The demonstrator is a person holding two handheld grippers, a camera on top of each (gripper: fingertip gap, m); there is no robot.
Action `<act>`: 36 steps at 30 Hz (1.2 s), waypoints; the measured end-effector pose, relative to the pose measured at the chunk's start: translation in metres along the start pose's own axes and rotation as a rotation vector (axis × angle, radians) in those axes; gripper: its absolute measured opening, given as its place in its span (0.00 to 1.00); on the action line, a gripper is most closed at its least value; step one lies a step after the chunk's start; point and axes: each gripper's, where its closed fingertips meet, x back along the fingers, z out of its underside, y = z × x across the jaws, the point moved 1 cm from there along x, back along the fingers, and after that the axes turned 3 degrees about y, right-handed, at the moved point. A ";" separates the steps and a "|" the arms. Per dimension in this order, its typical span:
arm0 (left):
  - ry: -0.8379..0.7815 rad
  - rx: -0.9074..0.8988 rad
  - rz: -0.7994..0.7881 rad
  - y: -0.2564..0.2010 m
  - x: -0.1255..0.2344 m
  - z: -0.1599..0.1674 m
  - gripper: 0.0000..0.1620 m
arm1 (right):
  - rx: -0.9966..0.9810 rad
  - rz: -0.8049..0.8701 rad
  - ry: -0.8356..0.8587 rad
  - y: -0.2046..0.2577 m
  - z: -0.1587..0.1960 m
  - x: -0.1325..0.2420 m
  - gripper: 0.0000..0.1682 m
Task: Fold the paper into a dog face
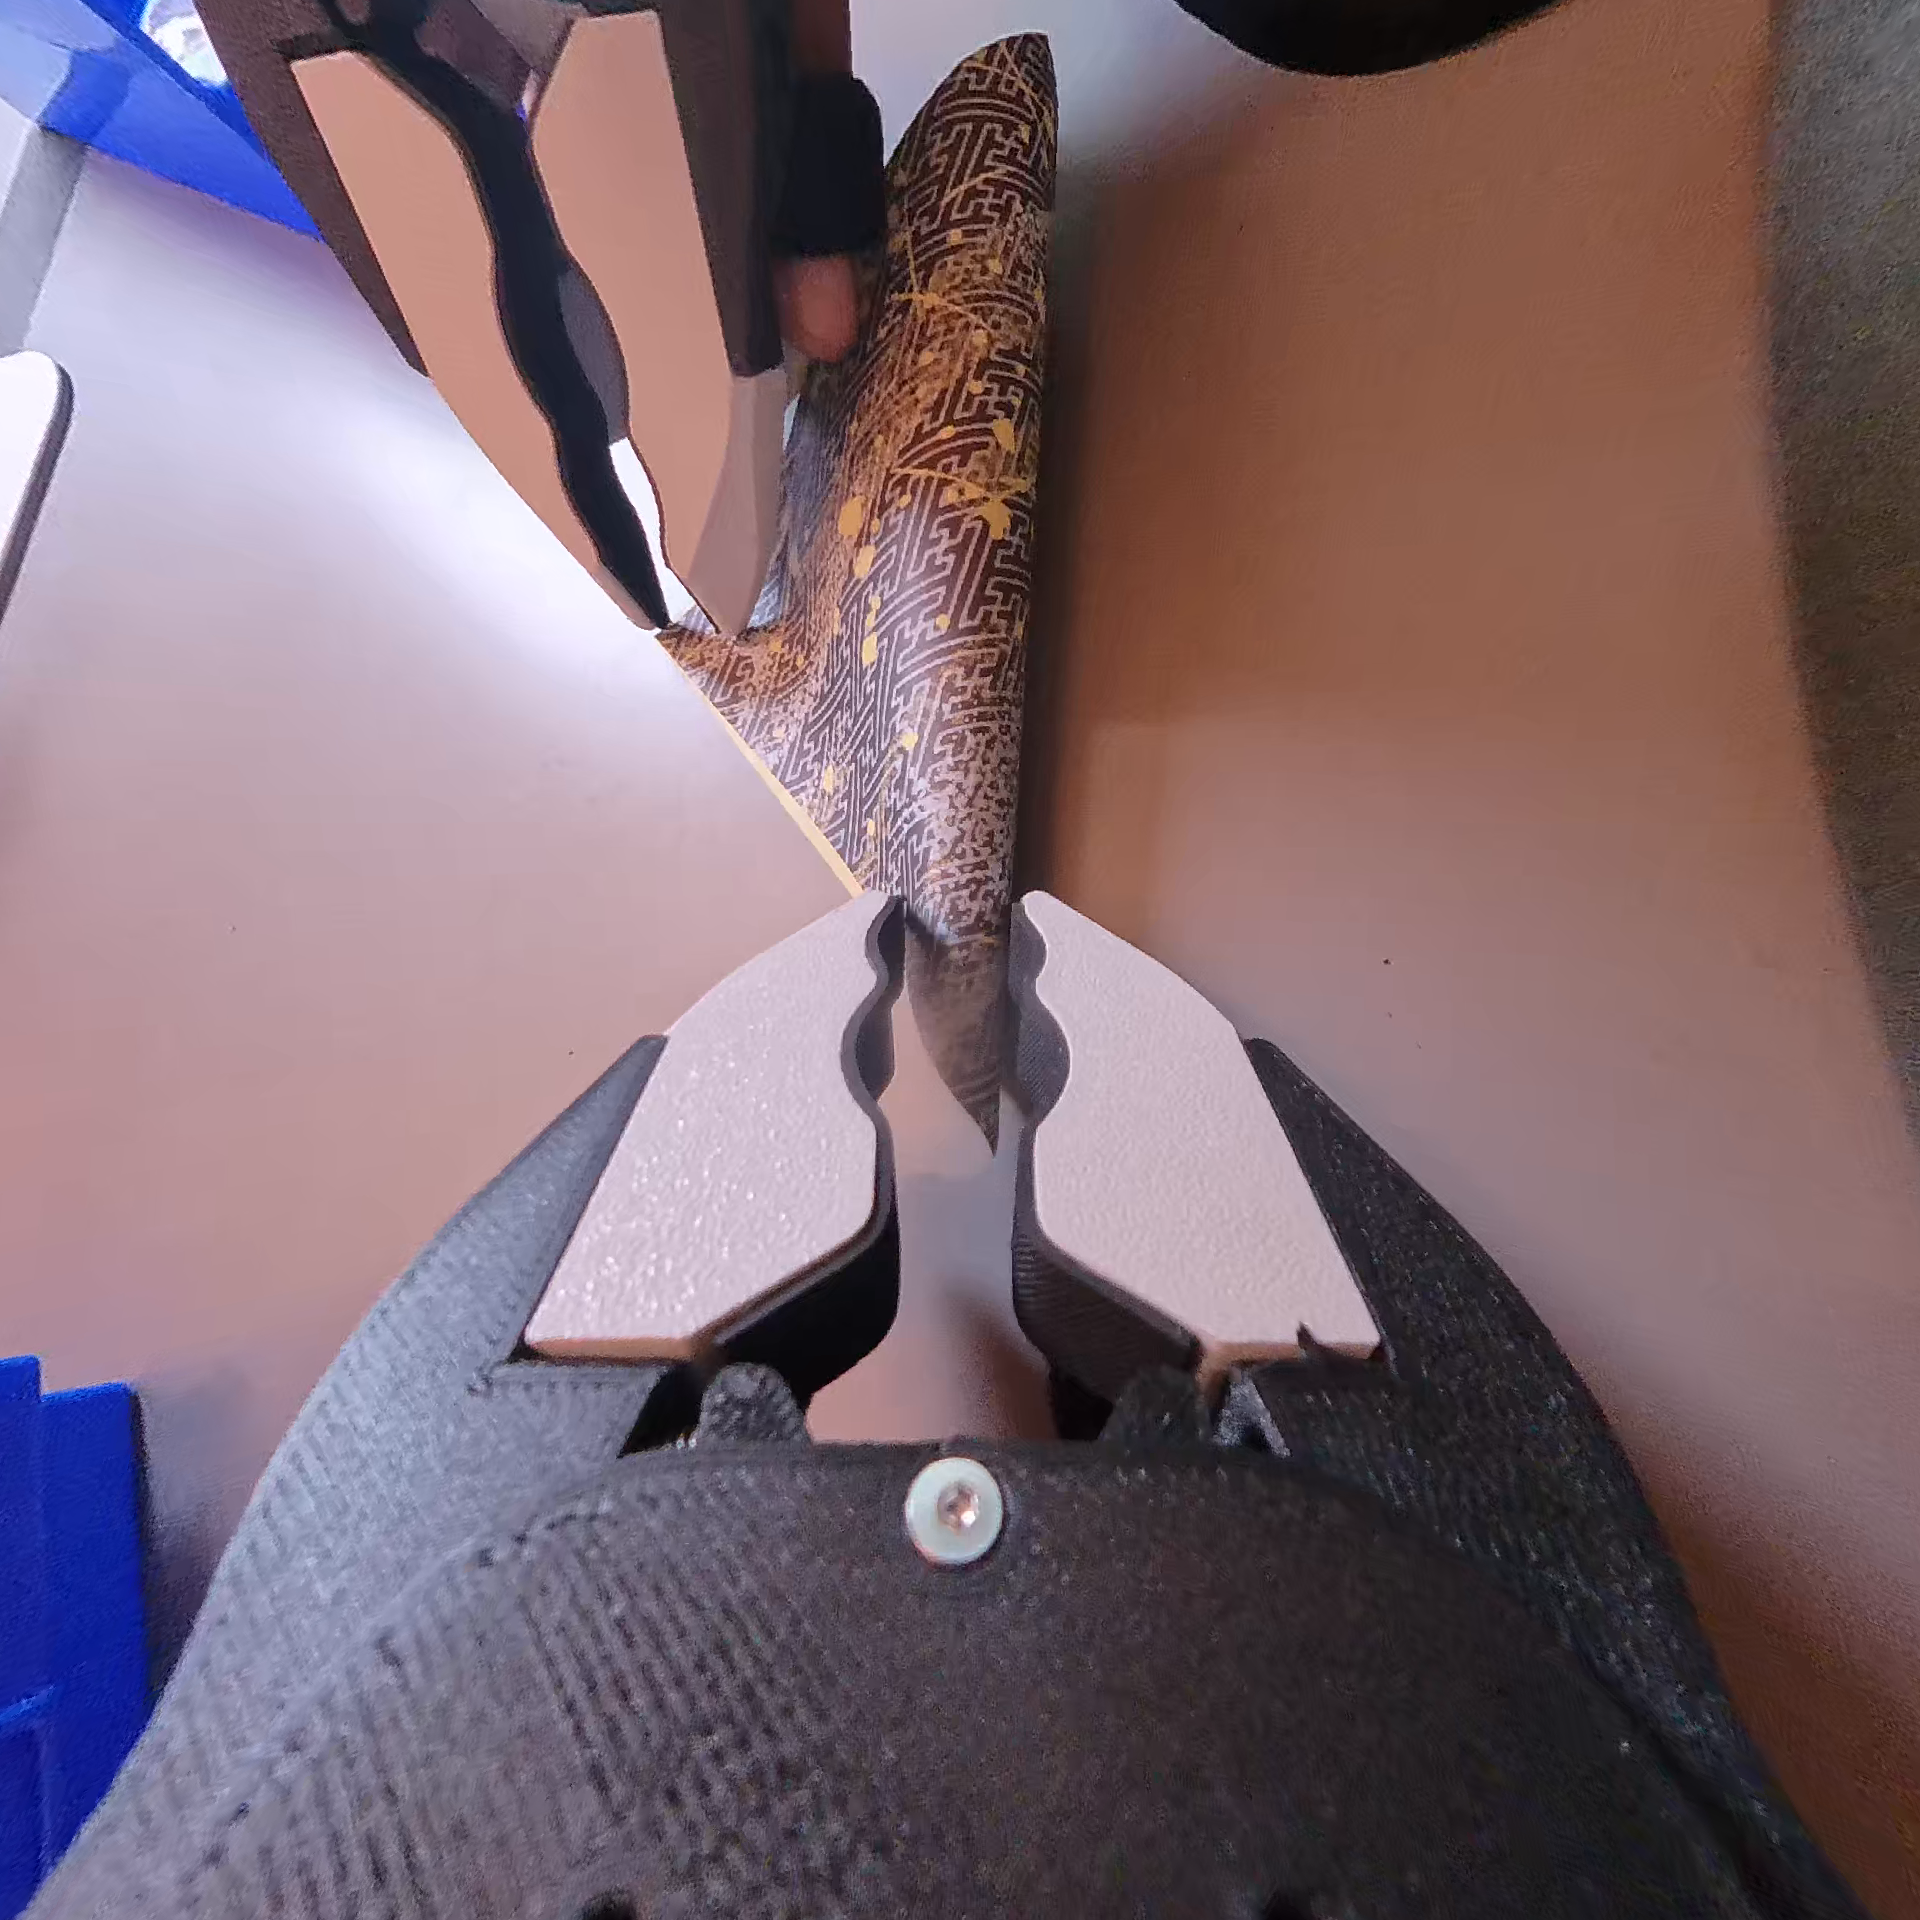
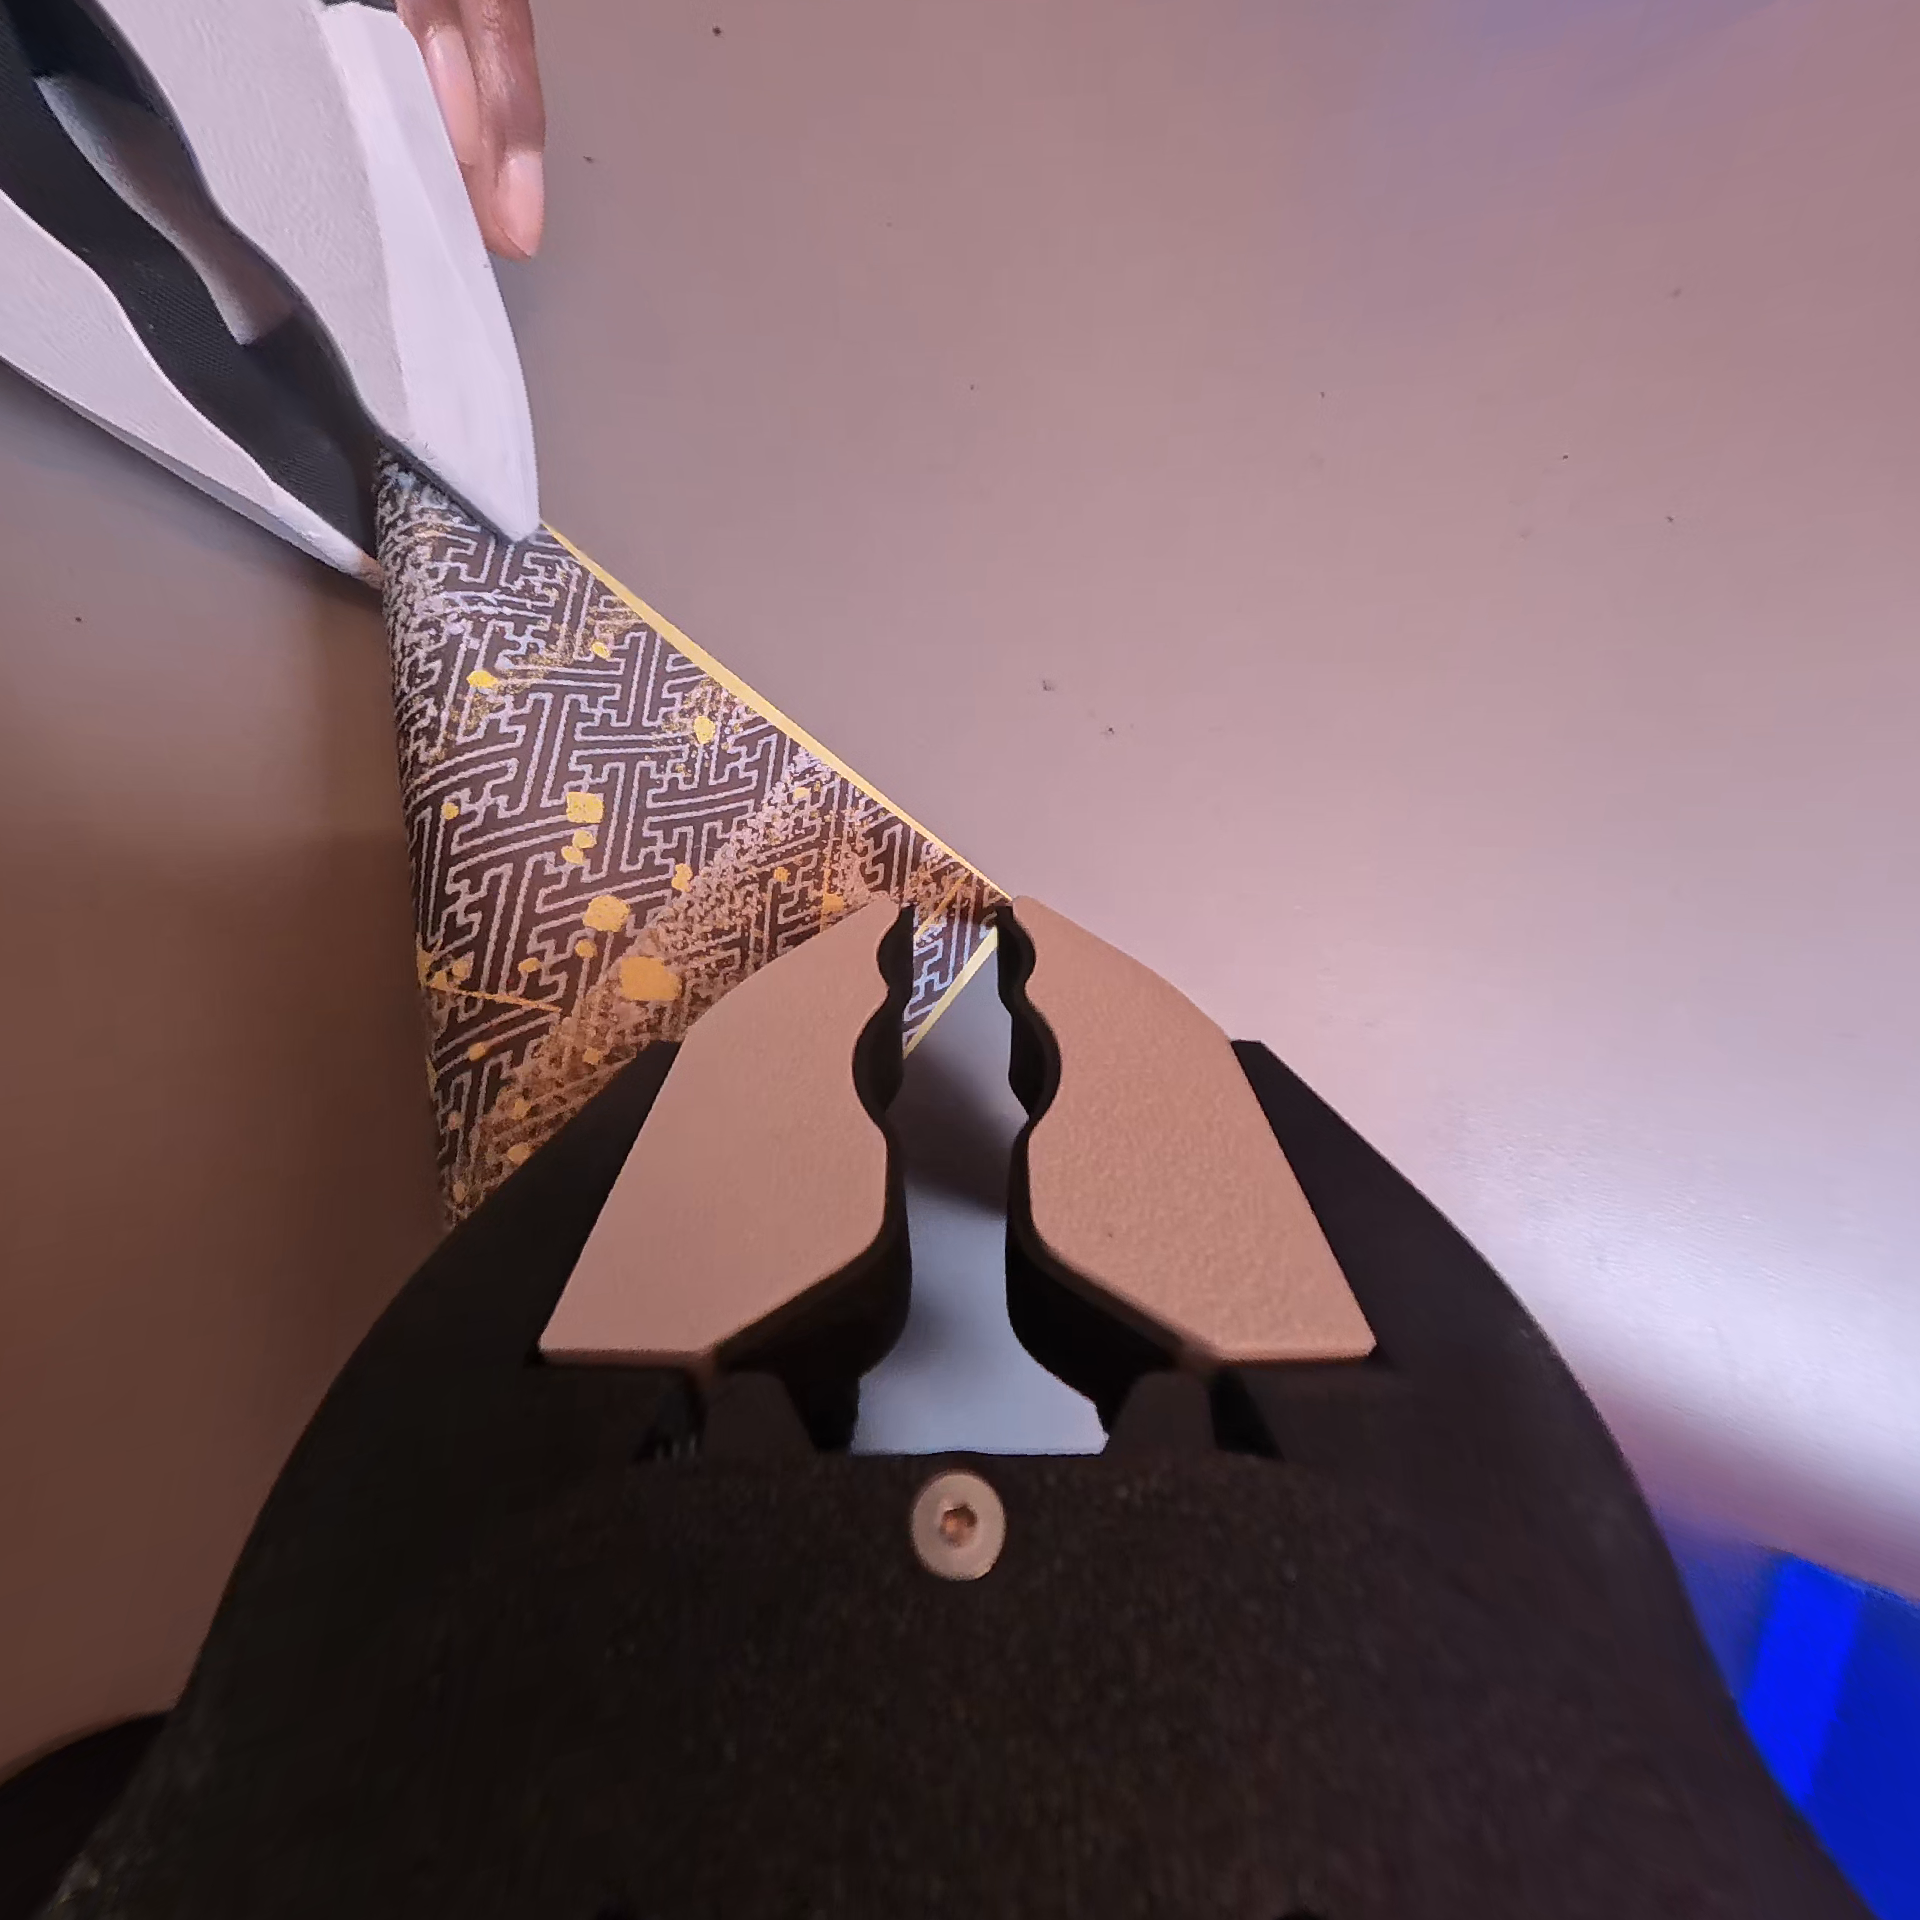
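Two tongs meet one folded patterned paper (image 1: pixel 935 644) on a tan bench (image 1: pixel 1403 727). Left tongs (image 1: pixel 956 925) stand narrowly apart w/ the paper's pointed corner between them, contact unclear. Right tongs (image 2: pixel 954 914), also a narrow gap, sit over the paper's yellow edge at 12 o'clock. Blue bins (image 1: pixel 62 1558) at 8 o'clock show only in left view. Right view alone shows a bare fingertip (image 2: pixel 509 177) at 11 o'clock.

Paper (image 2: pixel 582 790) glossy, metallic-patterned; left gripper (image 1: pixel 956 920) pads matt, grainy (shell rough plastic); table (image 2: pixel 1351 520) smooth.
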 end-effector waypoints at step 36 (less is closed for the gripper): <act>-0.217 0.229 0.125 0.018 0.025 -0.015 0.17 | -0.181 -0.050 -0.039 -0.010 0.004 0.000 0.00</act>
